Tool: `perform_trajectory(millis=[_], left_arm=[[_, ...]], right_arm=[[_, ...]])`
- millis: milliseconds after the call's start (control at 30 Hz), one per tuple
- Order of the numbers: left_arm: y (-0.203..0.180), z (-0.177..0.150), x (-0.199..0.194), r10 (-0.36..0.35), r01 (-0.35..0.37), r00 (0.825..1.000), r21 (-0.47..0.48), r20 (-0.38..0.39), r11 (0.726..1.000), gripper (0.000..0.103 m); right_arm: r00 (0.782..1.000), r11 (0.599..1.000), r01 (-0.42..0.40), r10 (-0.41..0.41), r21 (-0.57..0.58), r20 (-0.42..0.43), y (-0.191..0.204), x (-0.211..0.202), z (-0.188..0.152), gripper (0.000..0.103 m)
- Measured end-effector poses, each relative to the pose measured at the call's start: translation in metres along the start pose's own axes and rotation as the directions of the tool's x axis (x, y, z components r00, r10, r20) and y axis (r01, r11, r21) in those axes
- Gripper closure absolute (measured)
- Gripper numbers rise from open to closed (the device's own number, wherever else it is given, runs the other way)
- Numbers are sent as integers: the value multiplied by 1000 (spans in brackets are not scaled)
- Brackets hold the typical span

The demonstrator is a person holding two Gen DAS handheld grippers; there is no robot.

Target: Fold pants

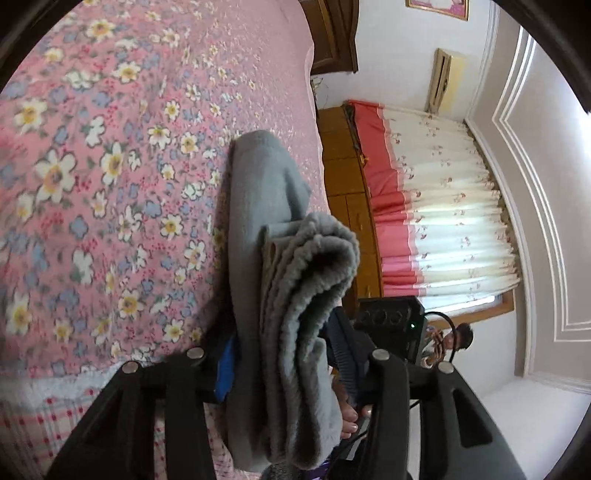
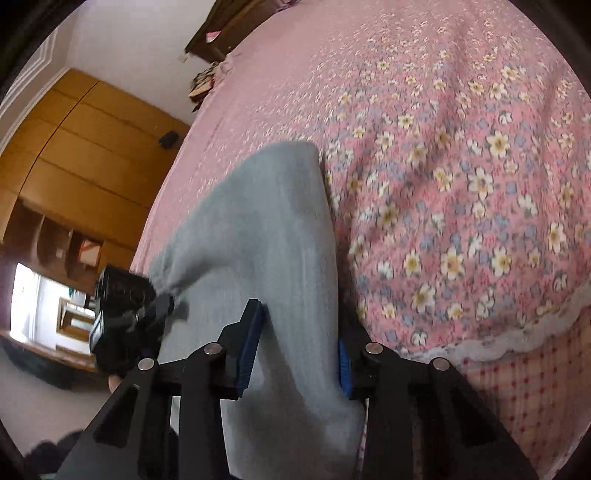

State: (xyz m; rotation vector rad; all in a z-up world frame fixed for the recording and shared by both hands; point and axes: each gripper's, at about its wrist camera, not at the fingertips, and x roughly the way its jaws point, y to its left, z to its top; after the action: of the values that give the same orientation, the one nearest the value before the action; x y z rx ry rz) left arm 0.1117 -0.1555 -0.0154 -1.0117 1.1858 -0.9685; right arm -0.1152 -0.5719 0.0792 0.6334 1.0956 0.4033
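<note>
Grey pants point(image 2: 258, 229) clamped in right gripper point(image 2: 299, 354) and left gripper point(image 1: 288, 354), floral bedspread point(image 1: 110, 166) behind, curtain point(image 1: 443, 206) right, wardrobe point(image 2: 85, 147) upper left

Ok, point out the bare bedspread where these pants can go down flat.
The widest bare stretch of the floral bedspread lies to the right of the grey pants in the right wrist view, running to its lace edge. More lies beyond the pants, toward the headboard. Crowded: the near edge, where both grippers' fingers grip the cloth.
</note>
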Motion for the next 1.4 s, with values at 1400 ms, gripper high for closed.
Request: perform_trajectory(millis=[1400], left_arm=[[-181, -12, 158, 406, -354, 909, 692, 95, 629, 76]], right_arm=[[927, 994, 110, -106, 8, 361, -27, -134, 49, 85]])
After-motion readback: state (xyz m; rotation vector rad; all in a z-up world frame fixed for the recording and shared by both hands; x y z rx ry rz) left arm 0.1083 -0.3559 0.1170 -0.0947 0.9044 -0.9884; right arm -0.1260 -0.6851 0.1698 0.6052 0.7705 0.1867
